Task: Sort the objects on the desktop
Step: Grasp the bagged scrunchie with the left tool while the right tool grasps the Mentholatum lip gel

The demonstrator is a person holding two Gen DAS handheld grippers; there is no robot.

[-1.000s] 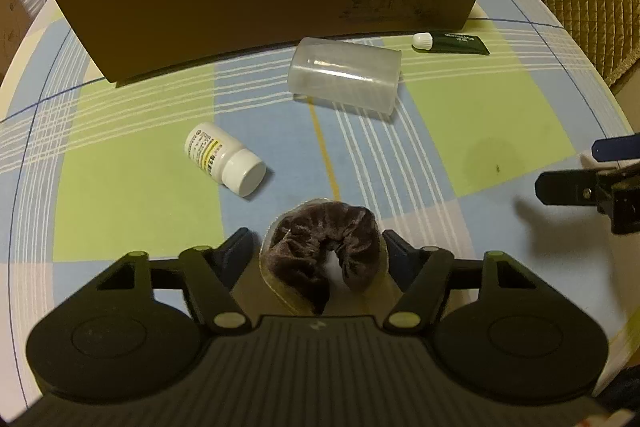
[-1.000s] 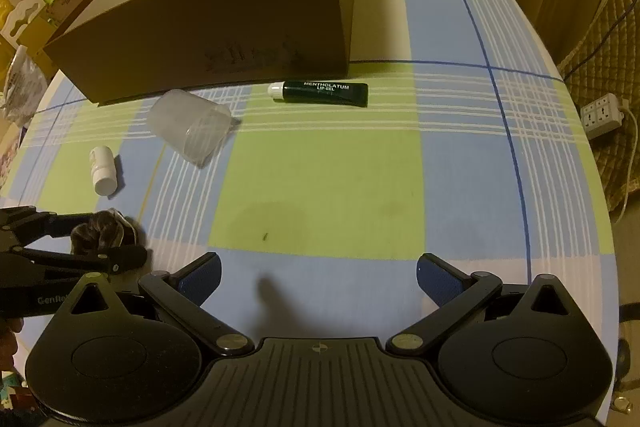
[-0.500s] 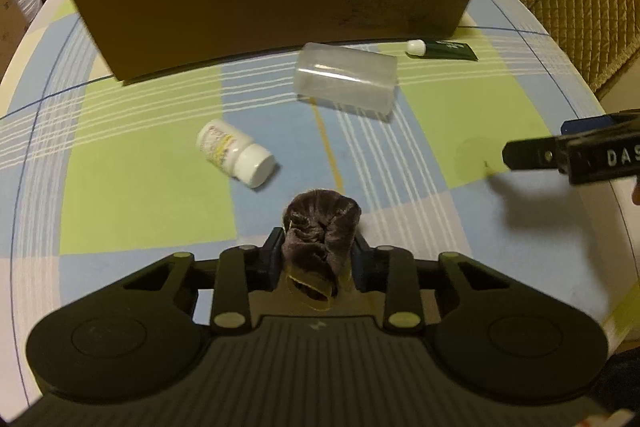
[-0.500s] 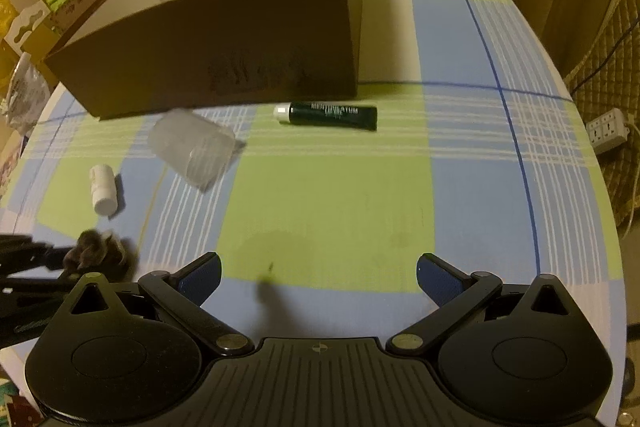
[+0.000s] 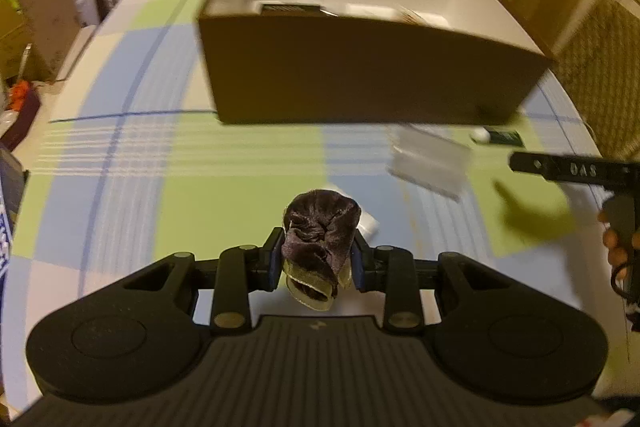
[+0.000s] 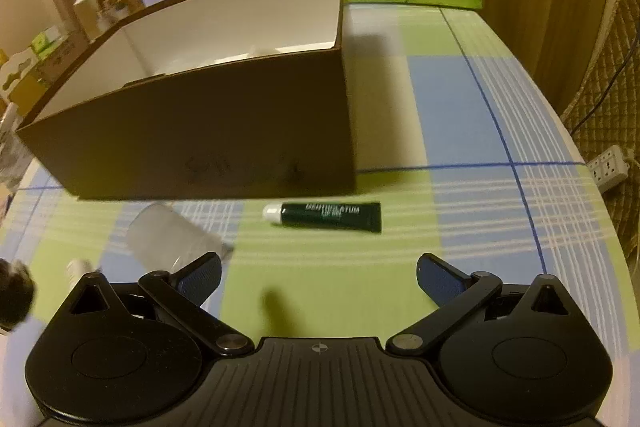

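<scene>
The left tongs (image 5: 316, 263) were clenched on the scrunchie (image 5: 320, 231), lifted above the surface short of the box (image 5: 360, 75). It needed carrying clear over the near wall before release. The right tongs (image 6: 318, 277) hung released.

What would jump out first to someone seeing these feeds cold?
Probably the dark velvet scrunchie, pinched between the left gripper fingers and held above the checked tablecloth. Behind it stands the big open brown cardboard box, white inside. In front of the box lies a dark green tube with a white cap, ahead of the open, empty right gripper.
</scene>
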